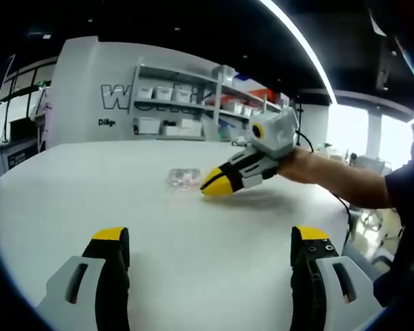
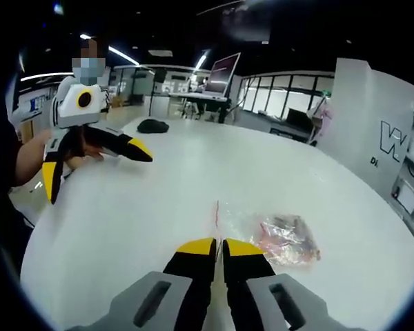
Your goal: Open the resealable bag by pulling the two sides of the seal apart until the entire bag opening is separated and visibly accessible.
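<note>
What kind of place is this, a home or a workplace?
Probably a workplace, something like a lab or workshop: wall shelves stacked with storage bins, a monitor on a desk, and a big white table with a small bag on it.

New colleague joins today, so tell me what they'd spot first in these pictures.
The clear resealable bag lying flat on the round white table. The right gripper, fingers together, sits at the bag's edge. The left gripper, fingers wide apart, hangs over the table's opposite side.

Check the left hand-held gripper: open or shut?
Open. In the left gripper view the left hand-held gripper has its yellow-tipped jaws spread wide over bare white table, holding nothing.
</note>
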`<state>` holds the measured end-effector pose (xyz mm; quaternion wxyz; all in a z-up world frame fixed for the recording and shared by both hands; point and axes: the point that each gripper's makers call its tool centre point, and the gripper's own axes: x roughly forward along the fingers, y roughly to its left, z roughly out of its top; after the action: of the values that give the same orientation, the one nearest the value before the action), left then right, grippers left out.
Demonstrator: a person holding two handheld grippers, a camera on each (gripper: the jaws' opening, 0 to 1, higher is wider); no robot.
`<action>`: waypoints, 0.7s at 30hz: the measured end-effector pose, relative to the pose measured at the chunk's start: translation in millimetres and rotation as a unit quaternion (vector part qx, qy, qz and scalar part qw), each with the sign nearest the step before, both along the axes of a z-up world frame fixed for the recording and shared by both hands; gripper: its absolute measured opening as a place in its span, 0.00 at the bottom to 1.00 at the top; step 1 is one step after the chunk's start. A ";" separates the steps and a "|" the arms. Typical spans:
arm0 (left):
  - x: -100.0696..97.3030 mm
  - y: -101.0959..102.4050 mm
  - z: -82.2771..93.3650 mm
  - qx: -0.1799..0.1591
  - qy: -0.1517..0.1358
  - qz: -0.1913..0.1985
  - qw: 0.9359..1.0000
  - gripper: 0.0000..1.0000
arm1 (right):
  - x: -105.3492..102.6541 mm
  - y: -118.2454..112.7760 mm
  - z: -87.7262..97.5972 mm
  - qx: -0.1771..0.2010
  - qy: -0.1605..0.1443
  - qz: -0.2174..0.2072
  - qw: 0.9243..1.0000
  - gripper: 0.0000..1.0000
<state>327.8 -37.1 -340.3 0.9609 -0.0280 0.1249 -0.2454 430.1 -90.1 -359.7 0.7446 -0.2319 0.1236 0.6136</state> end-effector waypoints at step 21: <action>-0.6 1.7 -1.0 0.000 0.001 0.002 1.000 0.96 | 0.8 0.3 10.9 0.102 0.168 -0.045 0.979 0.00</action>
<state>327.2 -35.4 -341.3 0.9614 -0.0290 0.1260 -0.2431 430.9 -89.9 -348.8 0.7597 -0.0422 0.1939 0.6193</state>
